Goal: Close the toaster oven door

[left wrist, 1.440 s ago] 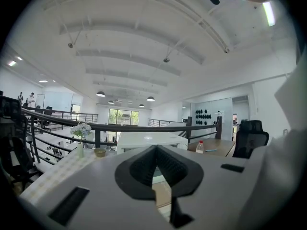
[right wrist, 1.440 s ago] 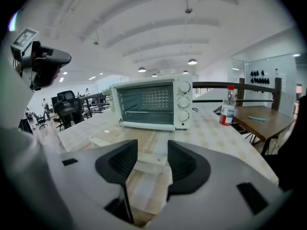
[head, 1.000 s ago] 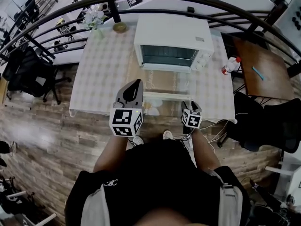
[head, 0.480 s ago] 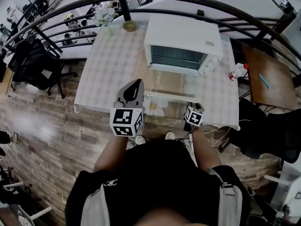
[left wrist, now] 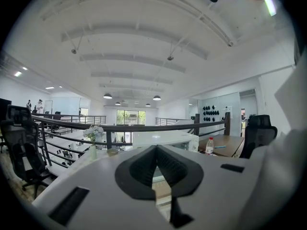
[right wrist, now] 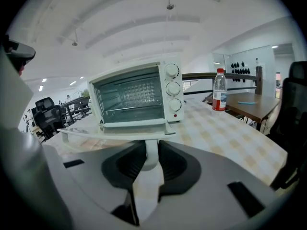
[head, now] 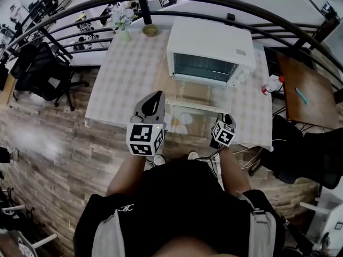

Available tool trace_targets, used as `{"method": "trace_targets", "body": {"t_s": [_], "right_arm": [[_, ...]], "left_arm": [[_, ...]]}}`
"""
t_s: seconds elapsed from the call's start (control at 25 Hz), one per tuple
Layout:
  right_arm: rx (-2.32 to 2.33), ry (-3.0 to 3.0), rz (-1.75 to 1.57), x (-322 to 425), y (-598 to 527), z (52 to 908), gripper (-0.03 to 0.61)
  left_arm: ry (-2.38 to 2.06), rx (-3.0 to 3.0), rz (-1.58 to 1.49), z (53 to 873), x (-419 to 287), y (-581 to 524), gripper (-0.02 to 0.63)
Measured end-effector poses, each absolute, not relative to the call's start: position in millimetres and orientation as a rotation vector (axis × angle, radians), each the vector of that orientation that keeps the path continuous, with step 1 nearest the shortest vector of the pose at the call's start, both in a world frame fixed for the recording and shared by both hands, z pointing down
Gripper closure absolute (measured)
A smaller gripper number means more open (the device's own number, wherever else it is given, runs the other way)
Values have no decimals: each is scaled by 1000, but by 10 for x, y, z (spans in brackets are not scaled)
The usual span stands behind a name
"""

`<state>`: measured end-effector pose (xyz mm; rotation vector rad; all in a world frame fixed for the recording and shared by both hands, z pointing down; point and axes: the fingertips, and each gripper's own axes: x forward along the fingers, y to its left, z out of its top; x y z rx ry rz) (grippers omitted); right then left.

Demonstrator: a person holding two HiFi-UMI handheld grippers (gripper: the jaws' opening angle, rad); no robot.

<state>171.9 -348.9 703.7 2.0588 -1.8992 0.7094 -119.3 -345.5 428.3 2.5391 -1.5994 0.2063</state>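
Toaster oven door (head: 194,96), a glass panel in a white frame, lies folded down flat toward six o'clock from the white box-shaped toaster oven (head: 210,46). The oven stands at the one o'clock part of the worktop (head: 126,79), which is covered by a pale checked cloth. At the worktop's eleven o'clock corner stands a small vase of white flowers (head: 122,21), with a little brownish bowl (head: 150,30) just at its three o'clock. The left tongs (head: 154,96) hover over the worktop's near edge, at nine o'clock of the door, their jaws pressed together with nothing between them. The right tongs (head: 227,119) are at the door's front rim, toward its five o'clock end. Their jaws have just been closing and now pinch the white post of the door's handle bar (right wrist: 115,134), which runs across just above them in the right gripper view. A clear plastic bottle with a red cap (head: 272,84) stands at three o'clock of the oven, by the worktop's edge.
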Motion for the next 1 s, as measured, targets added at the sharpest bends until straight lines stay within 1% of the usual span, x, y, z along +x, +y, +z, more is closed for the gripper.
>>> {"method": "trace_targets", "body": {"t_s": [0.36, 1.0], "right_arm": [[2128, -1977, 515, 1763, -3773, 6369, 502], [2199, -2002, 442, 1923, -4555, 5620, 503]], "left_arm": [[-1595, 2546, 198, 4300, -1166, -3487, 600], [-1659, 2506, 176, 4272, -1334, -3471, 600]]}}
